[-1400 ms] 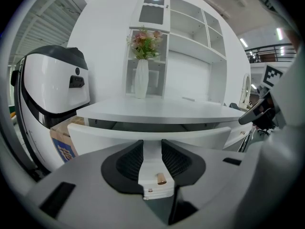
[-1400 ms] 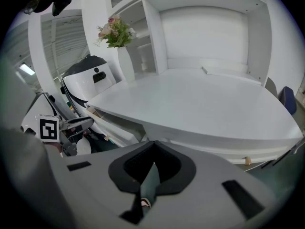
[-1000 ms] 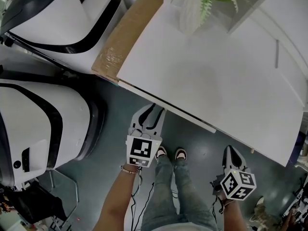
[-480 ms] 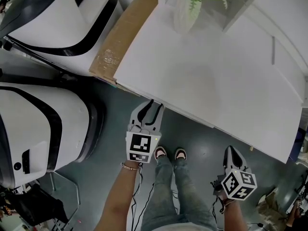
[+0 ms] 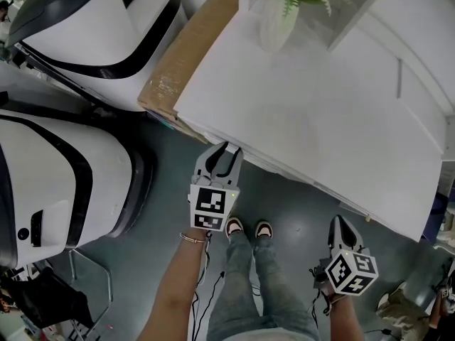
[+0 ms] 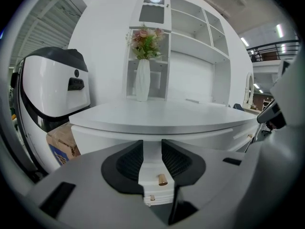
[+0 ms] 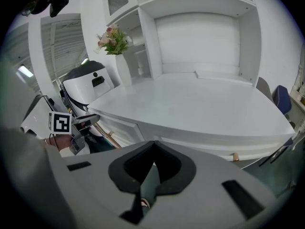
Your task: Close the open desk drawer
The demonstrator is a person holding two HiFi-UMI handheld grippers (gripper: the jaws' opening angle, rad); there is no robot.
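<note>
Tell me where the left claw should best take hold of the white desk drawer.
Probably the small brass peg knob on the white drawer front, approached straight on from the front. The knob sticks out horizontally towards the left claw, whose jaws stand apart on either side of it, so it offers the only protruding part to close on.

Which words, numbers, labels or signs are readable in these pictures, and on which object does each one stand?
No text can be read in any view.
Blue print on the side of the cardboard box: too blurred to read.
The cubes on the left hand-held gripper and the right hand-held gripper: only black-and-white square markers, no letters or numbers.
</note>
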